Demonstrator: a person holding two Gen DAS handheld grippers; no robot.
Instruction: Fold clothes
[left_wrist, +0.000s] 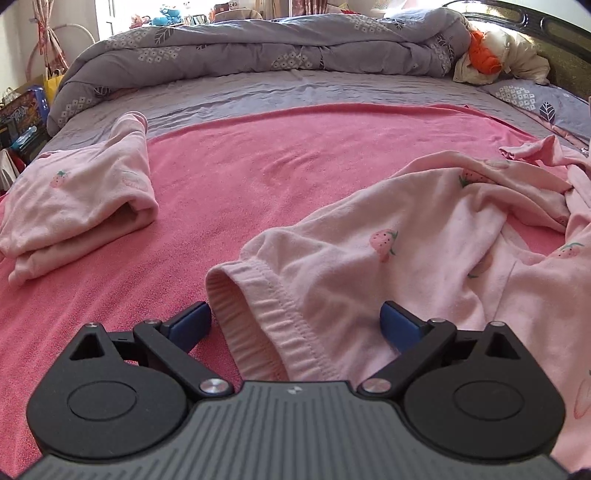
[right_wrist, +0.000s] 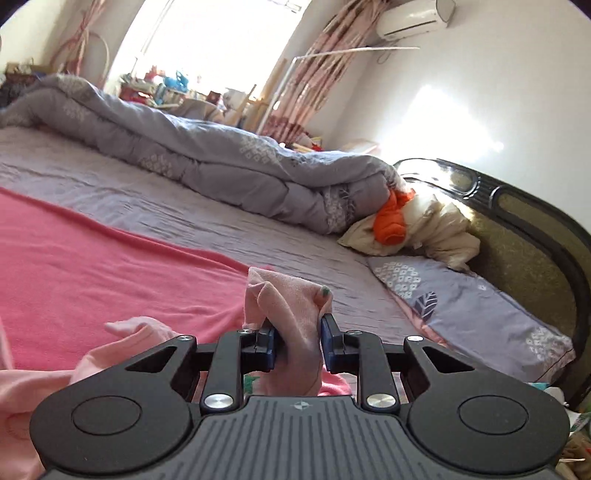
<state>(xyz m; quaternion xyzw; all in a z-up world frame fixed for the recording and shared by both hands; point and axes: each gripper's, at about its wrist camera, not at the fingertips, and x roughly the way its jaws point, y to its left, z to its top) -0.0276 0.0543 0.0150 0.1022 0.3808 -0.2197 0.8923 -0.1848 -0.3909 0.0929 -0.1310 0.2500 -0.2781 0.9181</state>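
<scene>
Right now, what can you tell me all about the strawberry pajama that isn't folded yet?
The unfolded pajama is pale pink, soft-looking knit printed with little strawberries. It lies crumpled on the pink blanket, a ribbed, stitched cuff facing the left gripper, whose open jaws sit on either side of the cuff without pinching. The right gripper pinches a bunched-up end of it.

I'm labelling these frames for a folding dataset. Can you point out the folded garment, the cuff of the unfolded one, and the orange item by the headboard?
Folded garment (left_wrist: 81, 195): left wrist view, top layer.
Cuff (left_wrist: 258, 295): left wrist view, ribbed hem between open tool fingers.
Orange item (right_wrist: 391, 218): right wrist view, its middle.
</scene>
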